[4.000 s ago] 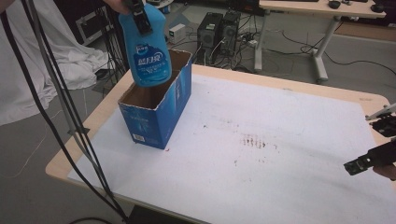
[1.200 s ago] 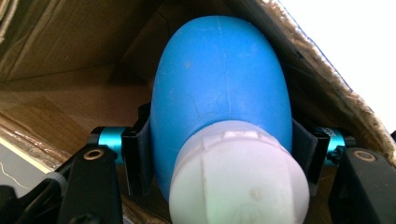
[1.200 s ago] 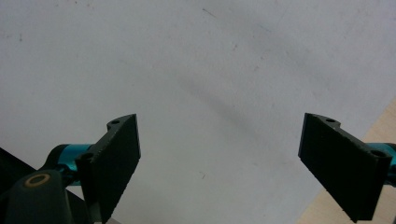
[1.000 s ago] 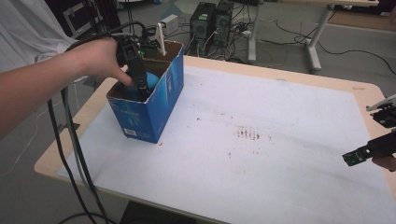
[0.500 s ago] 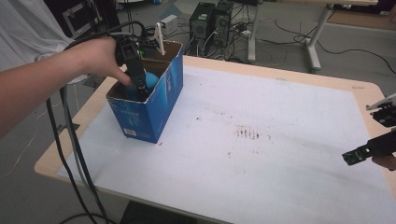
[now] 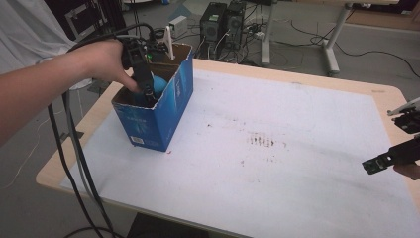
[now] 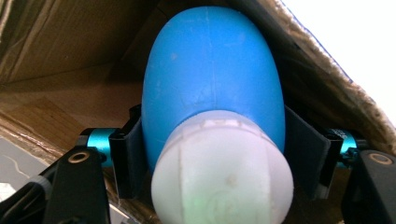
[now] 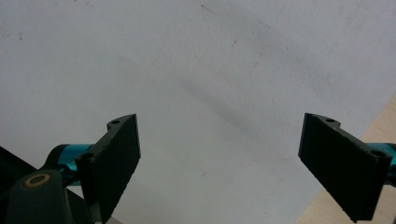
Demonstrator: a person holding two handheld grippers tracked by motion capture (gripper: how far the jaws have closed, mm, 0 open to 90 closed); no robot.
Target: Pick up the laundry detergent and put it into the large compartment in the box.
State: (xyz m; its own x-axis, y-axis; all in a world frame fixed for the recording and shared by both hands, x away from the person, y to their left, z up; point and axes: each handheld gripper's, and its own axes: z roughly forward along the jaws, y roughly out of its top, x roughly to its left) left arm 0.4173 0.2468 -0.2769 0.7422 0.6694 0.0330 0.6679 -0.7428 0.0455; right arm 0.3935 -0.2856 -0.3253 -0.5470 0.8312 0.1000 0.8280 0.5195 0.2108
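- The left gripper (image 6: 147, 95) was seen lowered into the open top of the blue cardboard box (image 6: 171, 111), which stood near the table's (image 6: 307, 198) far left corner.
- The blue bottle (image 7: 212, 79), white cap (image 7: 222, 175) towards the camera, was found inside the box, between the left gripper's pads (image 7: 128, 154).
- The left jaws had just been opening; the pads were seen just beside the bottle's shoulders, and whether they pressed on it could not be told.
- The right gripper (image 8: 219, 163) was held above the white tabletop near the right edge, well apart from the box, its jaws spread wide with nothing between them.
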